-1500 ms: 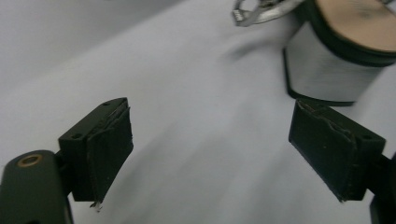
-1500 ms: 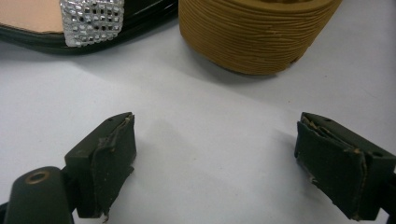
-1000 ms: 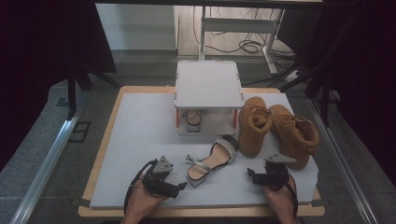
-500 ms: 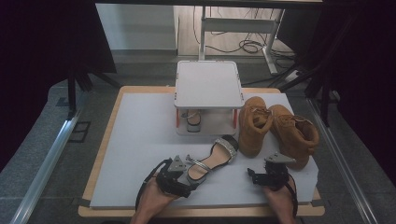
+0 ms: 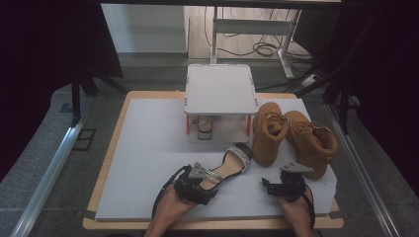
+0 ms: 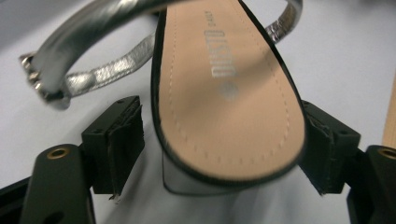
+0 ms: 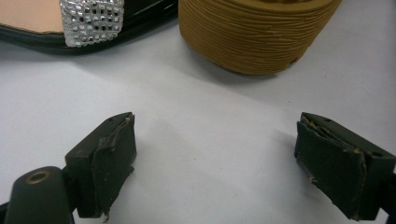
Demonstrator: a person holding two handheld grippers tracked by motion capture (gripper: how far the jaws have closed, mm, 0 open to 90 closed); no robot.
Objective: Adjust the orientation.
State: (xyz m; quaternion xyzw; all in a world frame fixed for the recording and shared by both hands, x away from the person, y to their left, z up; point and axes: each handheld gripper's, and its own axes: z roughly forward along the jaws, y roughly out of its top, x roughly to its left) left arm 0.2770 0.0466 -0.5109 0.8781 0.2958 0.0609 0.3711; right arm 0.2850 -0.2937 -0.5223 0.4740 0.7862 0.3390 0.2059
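Jaws of the left gripper [image 6: 224, 163], just closing, straddle the sandal [image 6: 224, 93] heel without pinching; right gripper [image 7: 233, 163] jaws spread, empty.

White table [image 5: 148, 148], sandal [image 5: 230, 165], 2 boots [image 5: 291, 136], stand [image 5: 220, 91]

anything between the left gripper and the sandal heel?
Nothing visible. The sandal heel already sits between the left gripper pads, which have just been closing; the right pad looks at its edge, the left pad shows a gap.
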